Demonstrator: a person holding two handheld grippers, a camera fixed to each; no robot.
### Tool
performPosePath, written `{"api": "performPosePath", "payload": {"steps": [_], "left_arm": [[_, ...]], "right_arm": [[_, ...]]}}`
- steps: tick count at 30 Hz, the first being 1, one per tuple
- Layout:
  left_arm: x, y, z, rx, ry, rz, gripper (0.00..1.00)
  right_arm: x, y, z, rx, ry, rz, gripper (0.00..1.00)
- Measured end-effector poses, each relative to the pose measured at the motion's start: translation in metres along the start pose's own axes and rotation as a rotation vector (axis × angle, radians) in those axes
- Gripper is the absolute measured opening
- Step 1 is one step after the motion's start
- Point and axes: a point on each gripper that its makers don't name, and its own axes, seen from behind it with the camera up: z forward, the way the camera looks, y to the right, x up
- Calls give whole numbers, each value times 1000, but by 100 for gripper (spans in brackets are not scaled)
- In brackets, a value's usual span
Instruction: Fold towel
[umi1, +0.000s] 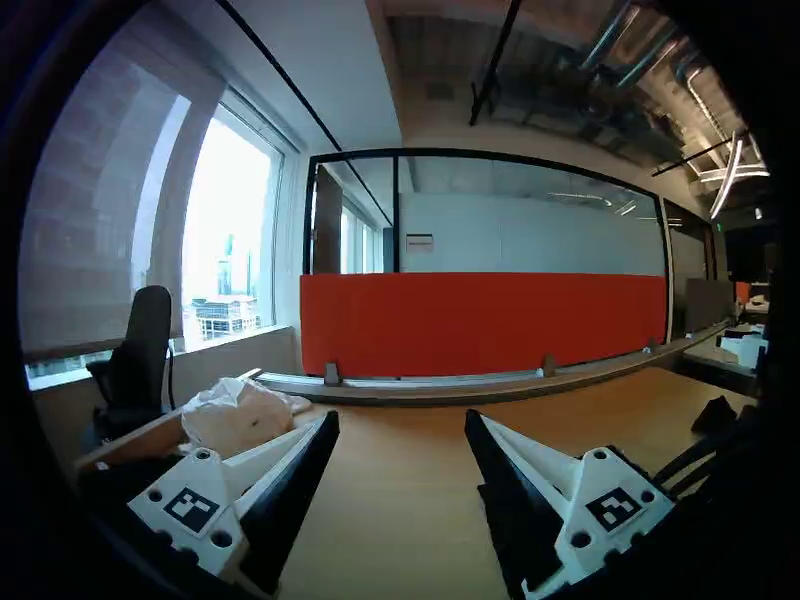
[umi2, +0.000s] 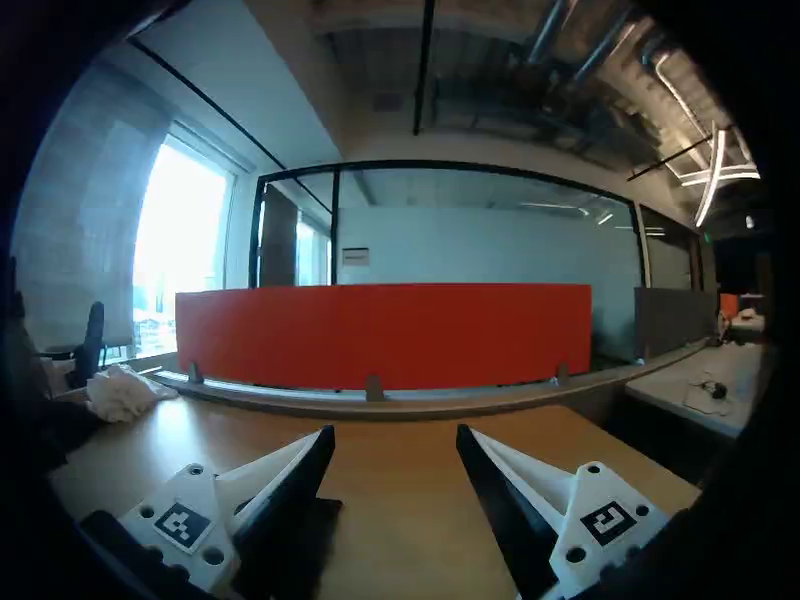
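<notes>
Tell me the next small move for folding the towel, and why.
Probably swing the left gripper leftward toward the crumpled towel: its fingers stand open and empty over the desk, and the towel lies bunched off to their left.

Legible text: none recorded.
A small white notice (umi1: 419, 242) on the glass partition (umi1: 520, 215) was too small to read. The left tongs (umi1: 400, 418) and right tongs (umi2: 393, 432) each bore black-and-white square code markers (umi1: 191, 508), which were patterns and not lettering.
</notes>
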Motion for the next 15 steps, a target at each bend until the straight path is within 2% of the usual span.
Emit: {"api": "performPosePath", "payload": {"steps": [9,15], "left_arm": [[53,-3,1,-4,-12,-12,93],[72,-3,1,-18,-27,-8,93]], "right_arm": [[42,-7,-1,7,-20,-6,94],[56,-14,-1,25,-34,-29,94]]}}
